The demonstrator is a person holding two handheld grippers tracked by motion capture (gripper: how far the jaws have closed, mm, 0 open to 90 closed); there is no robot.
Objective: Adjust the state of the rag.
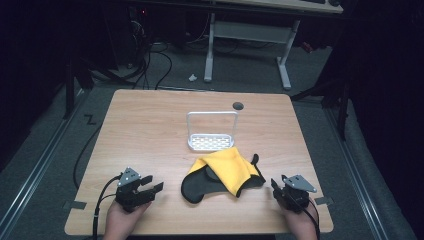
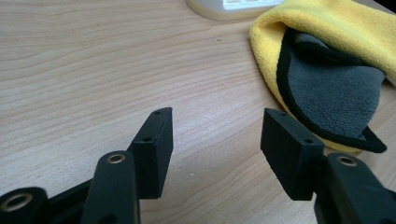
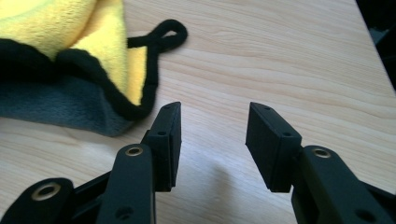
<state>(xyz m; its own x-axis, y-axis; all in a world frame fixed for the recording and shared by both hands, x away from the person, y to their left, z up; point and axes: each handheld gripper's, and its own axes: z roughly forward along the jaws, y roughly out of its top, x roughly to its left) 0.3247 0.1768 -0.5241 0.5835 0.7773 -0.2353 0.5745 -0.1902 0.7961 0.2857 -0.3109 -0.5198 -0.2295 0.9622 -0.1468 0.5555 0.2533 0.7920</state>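
Note:
A crumpled cloth [image 1: 225, 172], yellow on one side and dark grey with black edging on the other, lies on the wooden table [image 1: 145, 135] near its front middle. Behind it stands a small white rack [image 1: 212, 131] with a perforated base. My left gripper [image 1: 150, 184] rests at the front left, jaws open and empty, pointing toward the cloth [image 2: 327, 70]. At the front right my right gripper [image 1: 278, 189] stands open with nothing between its jaws; the cloth [image 3: 60, 70] and its black loop [image 3: 166, 35] lie just left of its fingertips.
A round cable hole [image 1: 238, 106] sits near the table's far edge. Tape marks [image 1: 74, 204] stick to the front corners. Beyond the table stand a white desk frame [image 1: 250, 45] and cables on the floor.

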